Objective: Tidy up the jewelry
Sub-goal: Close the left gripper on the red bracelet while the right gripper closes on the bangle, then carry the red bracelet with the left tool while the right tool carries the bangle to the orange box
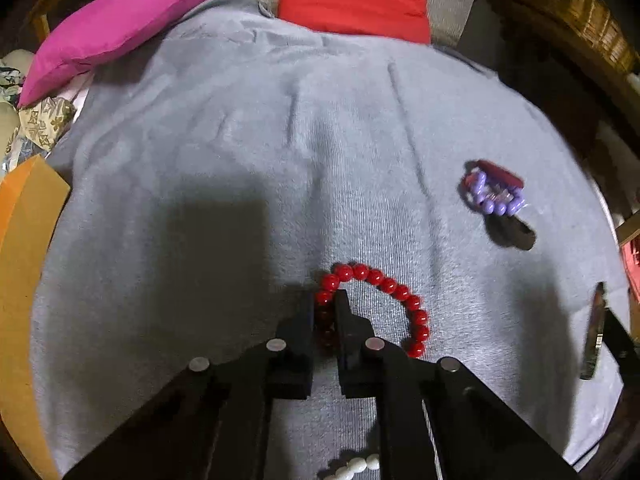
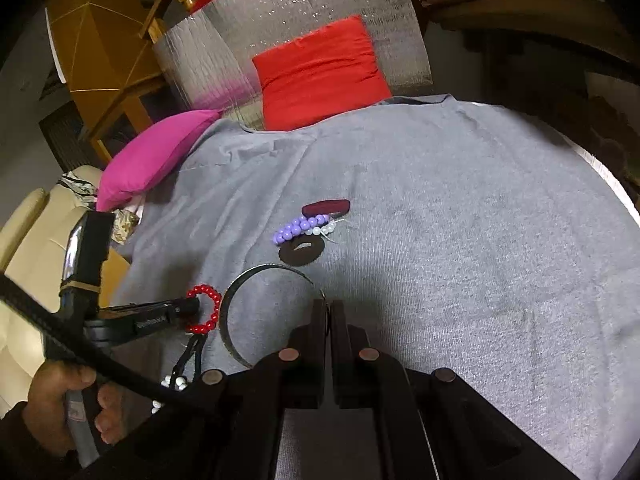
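Grey fleece cloth (image 2: 460, 208) covers the surface I'm working over, with a pink cushion (image 2: 156, 152) and a red cushion (image 2: 320, 72) at its far edge. My left hand-held gripper (image 1: 327, 304) has its fingers pressed onto one side of the red bead bracelet (image 1: 384, 284), the rest of the loop curving off to the right. My right hand-held gripper (image 2: 329, 312) is pinched on the thin dark bangle (image 2: 236, 292), which arcs away to the left, close beside the red bracelet in the right wrist view.

Further out on the cloth lies a small cluster: a purple bead bracelet (image 2: 298, 228) touching a few pearly beads, a dark red oblong piece (image 2: 326, 208) just behind it, and a flat dark ring (image 2: 300, 254) just in front. White beads (image 1: 352, 468) show at the near edge under the left gripper.

As I read it, both pieces are in hand and being carried toward that cluster. The next move calls for setting each one down near the group without tangling it into the purple beads. No box or tray is visible, so I can't tell where the pieces finally belong.
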